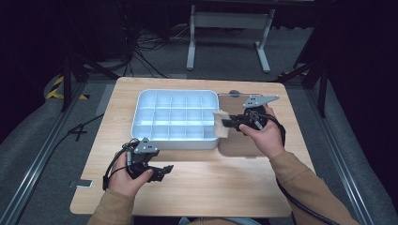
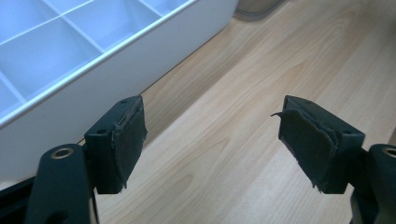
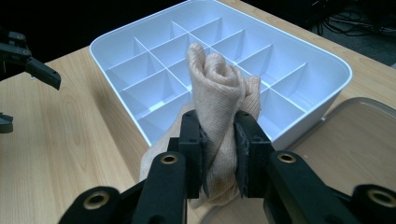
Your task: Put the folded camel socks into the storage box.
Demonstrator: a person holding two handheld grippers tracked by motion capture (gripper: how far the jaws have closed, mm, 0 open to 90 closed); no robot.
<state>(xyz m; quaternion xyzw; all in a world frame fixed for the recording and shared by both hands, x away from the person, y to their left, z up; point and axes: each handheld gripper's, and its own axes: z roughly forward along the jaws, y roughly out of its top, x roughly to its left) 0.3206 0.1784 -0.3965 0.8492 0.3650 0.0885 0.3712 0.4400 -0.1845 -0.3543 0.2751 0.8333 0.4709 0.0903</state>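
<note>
Bench [image 1: 197, 187]: light wood, largest item in the room's working area. A white divided tray [image 1: 176, 96] sits toward the far edge, centre-left; all compartments in sight look empty. A flat clear lid [image 1: 239, 145] lies just beside the tray's right wall.

Rolled beige cloth [image 3: 219, 93]: pinched upright between the fingers [image 3: 194, 144] of the right gripper [image 1: 230, 123], held at the tray's right wall, over the rim near the near-right corner. Its tail hangs below the grip.

Left gripper [image 2: 210, 144]: fingers wide apart, nothing between them, low over bare bench just before the tray's near wall, toward the near-left corner.

Progress, my judgement: pickup is done; the cloth is secured and brought to the tray. Placement is left. It is not yet in any compartment. Remaining: lower it into a cell and release.
</note>
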